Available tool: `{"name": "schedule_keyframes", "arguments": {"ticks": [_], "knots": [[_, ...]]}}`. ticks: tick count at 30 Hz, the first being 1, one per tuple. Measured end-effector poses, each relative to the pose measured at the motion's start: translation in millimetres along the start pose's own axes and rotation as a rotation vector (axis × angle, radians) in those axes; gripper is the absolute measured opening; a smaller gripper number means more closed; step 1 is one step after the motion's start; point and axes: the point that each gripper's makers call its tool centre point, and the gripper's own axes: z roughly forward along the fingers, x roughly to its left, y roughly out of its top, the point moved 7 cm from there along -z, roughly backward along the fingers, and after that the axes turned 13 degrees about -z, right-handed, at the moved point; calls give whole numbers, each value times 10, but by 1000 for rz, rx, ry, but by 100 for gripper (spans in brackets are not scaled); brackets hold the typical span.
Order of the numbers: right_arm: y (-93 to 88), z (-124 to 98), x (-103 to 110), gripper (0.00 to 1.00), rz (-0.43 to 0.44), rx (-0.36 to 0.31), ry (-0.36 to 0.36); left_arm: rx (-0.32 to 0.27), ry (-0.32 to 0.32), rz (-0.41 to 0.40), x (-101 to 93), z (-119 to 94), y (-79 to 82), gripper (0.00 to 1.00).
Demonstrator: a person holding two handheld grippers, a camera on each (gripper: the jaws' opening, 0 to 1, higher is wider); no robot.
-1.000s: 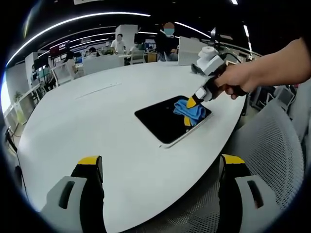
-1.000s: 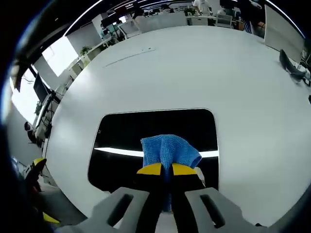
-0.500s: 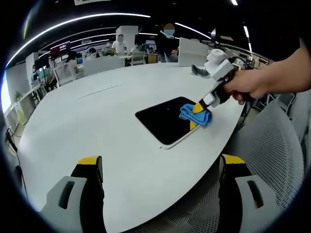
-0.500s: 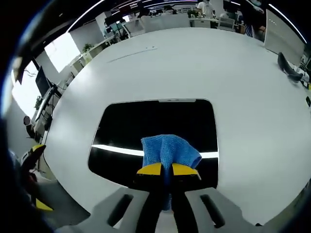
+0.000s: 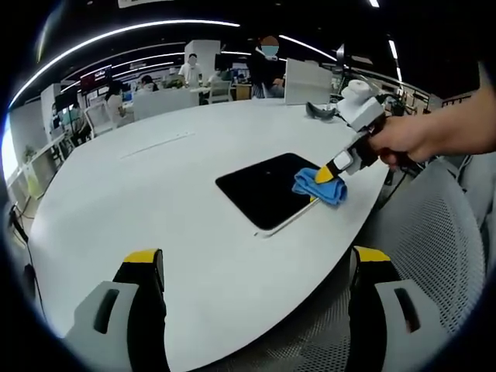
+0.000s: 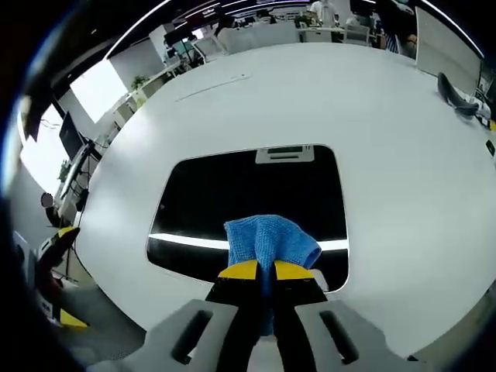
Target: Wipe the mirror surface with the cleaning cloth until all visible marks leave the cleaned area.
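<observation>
Now cloth (image 6: 270, 242) sits at mirror's (image 6: 232, 194) edge.

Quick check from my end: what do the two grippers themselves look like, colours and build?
Left gripper: two black fingers with yellow tips on light grey bases. Right gripper: the same black fingers, yellow tips, grey bases; seen from the left gripper view it has a white housing. The hand on it wears no glove.

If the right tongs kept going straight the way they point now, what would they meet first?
Most likely the mirror. The right tongs are shut on the blue cleaning cloth, which sits over the mirror's near edge, so the dark glass lies directly ahead. Whether the cloth already presses on it is unclear; beyond lies white table.
</observation>
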Motion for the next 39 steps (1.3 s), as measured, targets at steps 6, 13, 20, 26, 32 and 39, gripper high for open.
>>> {"name": "schedule_keyframes", "arguments": {"ticks": [6,13,20,26,32,39], "knots": [[-61,-39,26,0,3,14,11,-2,4,4,2,1,6,99],[-81,-59,50,0,7,35,21,-3,9,10,5,4,6,99],[-85,-77,60,0,-4,30,30,-1,12,11,5,0,7,99],[-94,-93,-6,0,10,31,24,0,9,13,4,8,3,99],[-111,-98,-37,0,-1,32,25,2,4,12,-2,6,1,99],[-132,-123,-132,0,5,34,12,1,3,13,-4,2,1,99]]}}
